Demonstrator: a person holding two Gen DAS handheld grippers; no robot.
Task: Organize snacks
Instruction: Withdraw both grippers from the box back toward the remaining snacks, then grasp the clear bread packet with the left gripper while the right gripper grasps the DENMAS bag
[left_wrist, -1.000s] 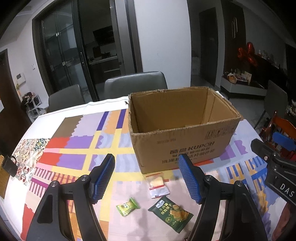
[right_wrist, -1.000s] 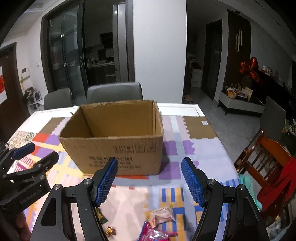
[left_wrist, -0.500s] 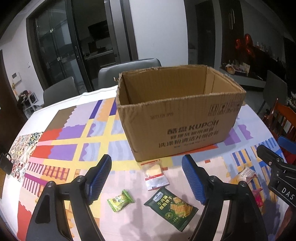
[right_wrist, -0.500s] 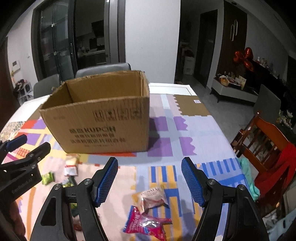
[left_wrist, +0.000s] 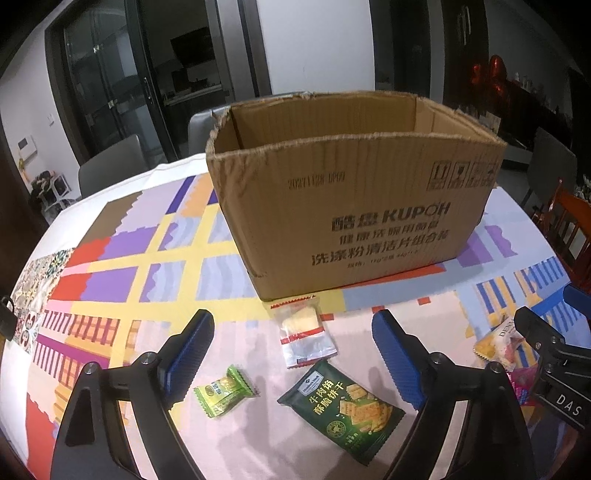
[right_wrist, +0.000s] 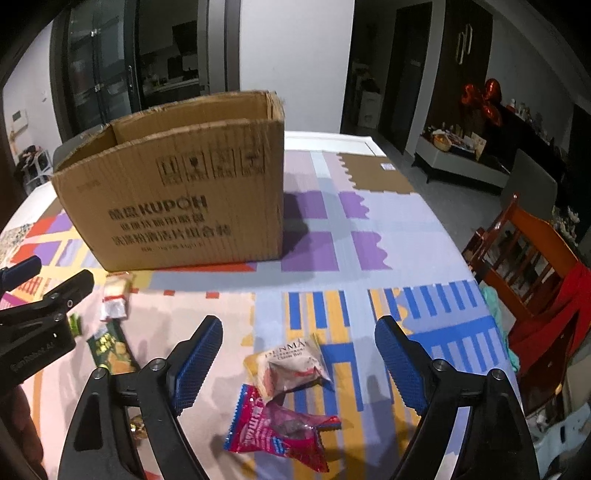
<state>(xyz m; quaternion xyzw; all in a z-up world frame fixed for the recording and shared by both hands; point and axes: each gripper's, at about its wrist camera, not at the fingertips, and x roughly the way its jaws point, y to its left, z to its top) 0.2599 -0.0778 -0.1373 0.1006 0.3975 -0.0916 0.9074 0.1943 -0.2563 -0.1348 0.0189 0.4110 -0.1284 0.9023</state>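
Since the earlier frame both grippers dropped closer to the table (left_wrist: 122, 325) and the cardboard box (left_wrist: 354, 221) looms bigger; both sets of jaws have just been opening, nothing between them. Left gripper (left_wrist: 291, 354) spread wide over a small green candy (left_wrist: 224, 395), a clear cracker packet (left_wrist: 304, 338) lying long axis toward the box, and a dark green biscuit pack (left_wrist: 341, 406) angled down-right. Right gripper (right_wrist: 299, 362) also spread, above a white wrapped snack (right_wrist: 290, 365) and a pink wrapper (right_wrist: 280, 430). Probably all light, crinkly, slippery film with breakable contents: pinch across the short width mid-body, gently
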